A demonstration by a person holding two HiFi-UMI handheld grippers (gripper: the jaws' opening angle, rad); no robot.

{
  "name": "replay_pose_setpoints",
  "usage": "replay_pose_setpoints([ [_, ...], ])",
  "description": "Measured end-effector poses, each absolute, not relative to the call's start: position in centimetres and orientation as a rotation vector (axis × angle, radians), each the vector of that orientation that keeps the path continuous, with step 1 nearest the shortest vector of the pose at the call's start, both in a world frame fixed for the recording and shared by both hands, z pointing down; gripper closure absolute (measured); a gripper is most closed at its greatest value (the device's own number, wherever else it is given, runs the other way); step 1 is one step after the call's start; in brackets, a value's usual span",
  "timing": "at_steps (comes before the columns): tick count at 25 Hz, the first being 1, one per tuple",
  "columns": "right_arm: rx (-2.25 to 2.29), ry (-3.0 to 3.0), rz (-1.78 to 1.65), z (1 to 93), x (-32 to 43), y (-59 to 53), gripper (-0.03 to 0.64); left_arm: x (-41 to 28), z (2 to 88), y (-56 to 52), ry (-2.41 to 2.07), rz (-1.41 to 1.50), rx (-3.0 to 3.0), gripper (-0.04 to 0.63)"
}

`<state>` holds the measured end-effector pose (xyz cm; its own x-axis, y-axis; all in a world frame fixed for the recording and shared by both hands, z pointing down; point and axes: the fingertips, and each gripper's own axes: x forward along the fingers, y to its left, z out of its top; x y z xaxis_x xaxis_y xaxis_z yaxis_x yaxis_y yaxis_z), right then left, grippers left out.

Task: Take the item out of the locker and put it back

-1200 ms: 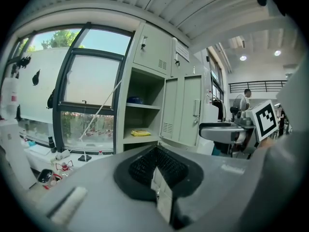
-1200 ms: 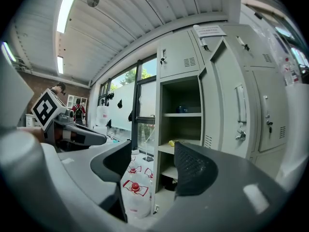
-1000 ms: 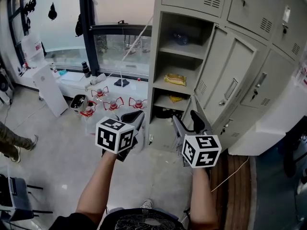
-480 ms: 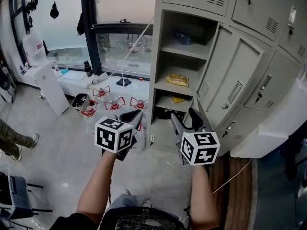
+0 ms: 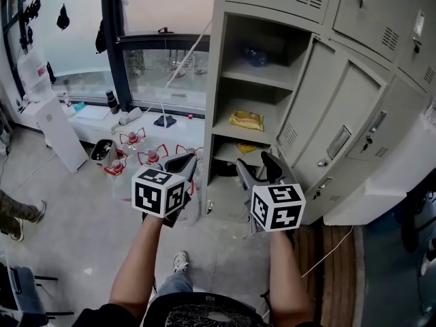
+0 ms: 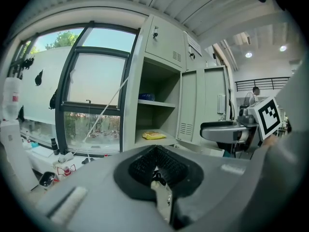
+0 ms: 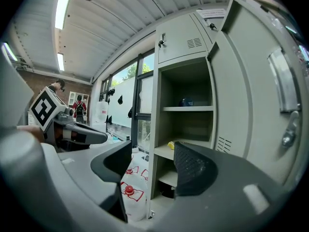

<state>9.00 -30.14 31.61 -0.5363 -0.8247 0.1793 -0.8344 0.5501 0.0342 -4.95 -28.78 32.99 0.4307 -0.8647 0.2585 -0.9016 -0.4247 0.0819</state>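
The grey locker (image 5: 219,80) stands open, its door (image 5: 320,114) swung out to the right. A yellow packet (image 5: 246,120) lies on the middle shelf; the same packet (image 6: 153,135) shows in the left gripper view and, small, in the right gripper view (image 7: 171,145). A second yellow item (image 5: 246,148) lies one shelf lower, and a dark blue thing (image 5: 253,55) sits on the top shelf. My left gripper (image 5: 182,161) is shut and holds nothing, left of the locker. My right gripper (image 5: 253,162) is open and holds nothing, in front of the lower shelves.
Several water jugs with red handles (image 5: 146,157) stand on the floor left of the locker, one close to the right gripper (image 7: 130,192). A white box (image 5: 53,125) leans below the window. More shut locker doors (image 5: 381,19) fill the right. A person's shoe (image 5: 13,213) shows at far left.
Both grippers have moved a little up and closer to the locker, and the view has shifted left. Neither gripper's jaws changed.
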Motion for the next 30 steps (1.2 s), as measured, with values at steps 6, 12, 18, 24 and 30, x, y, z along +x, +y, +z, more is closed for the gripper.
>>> replay_pose_setpoints([
  [6,1.438,-2.547,0.093,32.6,7.9,-34.7,0.325,-6.1,33.1,-33.3,-1.530,0.276,2.499,0.594],
  [12,1.446,-2.506,0.101,33.4,5.9,-39.2,0.328,-8.2,33.6,-37.2,-1.501,0.279,2.499,0.594],
  [18,1.455,-2.458,0.108,34.5,4.1,-43.2,0.339,-9.7,33.9,-40.6,-1.454,0.291,2.523,0.594],
  [24,1.467,-2.388,0.111,36.0,3.1,-46.7,0.347,-10.4,34.1,-43.3,-1.394,0.307,2.560,0.594],
  [30,1.494,-2.307,0.118,37.7,3.1,-49.4,0.357,-10.5,34.7,-45.4,-1.318,0.350,2.605,0.594],
])
